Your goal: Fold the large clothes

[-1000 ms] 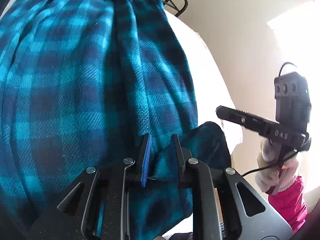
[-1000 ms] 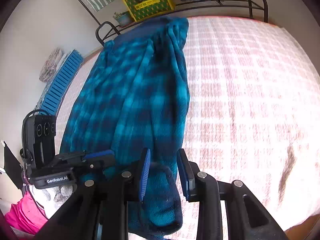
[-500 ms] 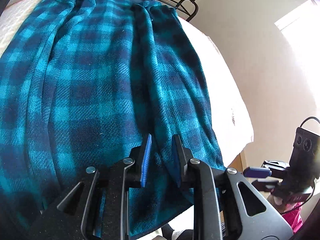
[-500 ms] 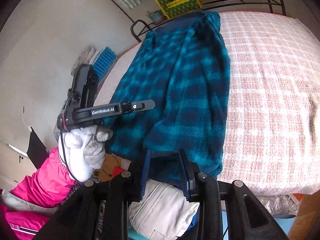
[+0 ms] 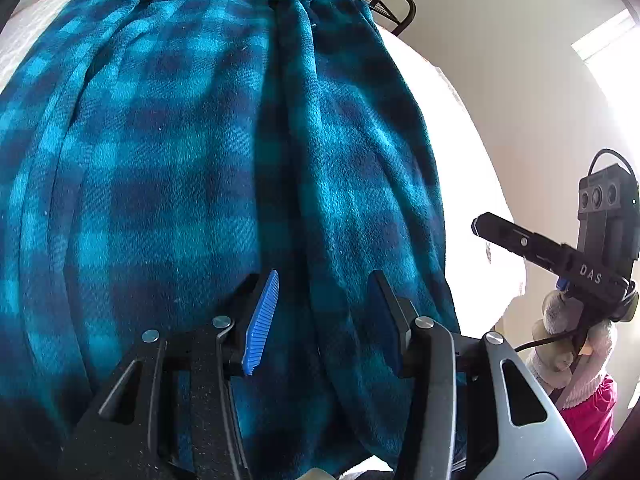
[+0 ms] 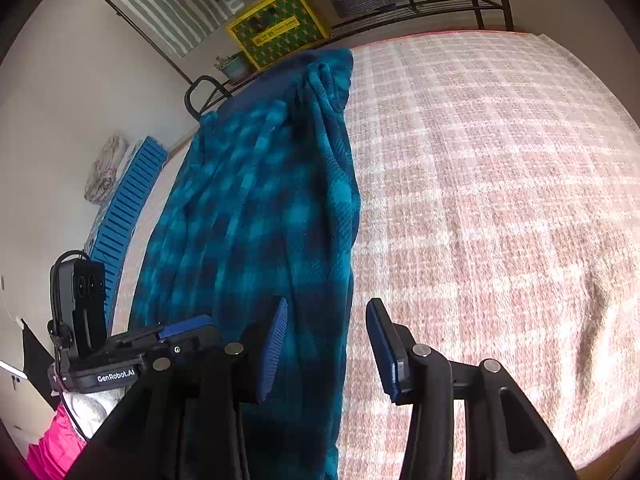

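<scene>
I see the blue plaid garment (image 6: 256, 216) lying lengthwise along the left part of the bed (image 6: 500, 200), running from the near edge to the far rail. My left gripper (image 5: 324, 320) hangs over its near end, jaws apart after just opening, the fleece below them with no pad pressing it. My right gripper (image 6: 328, 344) sits over the garment's right edge, its jaws also just spread and empty, the checked pink bedcover under its right finger. A gloved hand (image 5: 568, 344) carries that right gripper at the bed's side
</scene>
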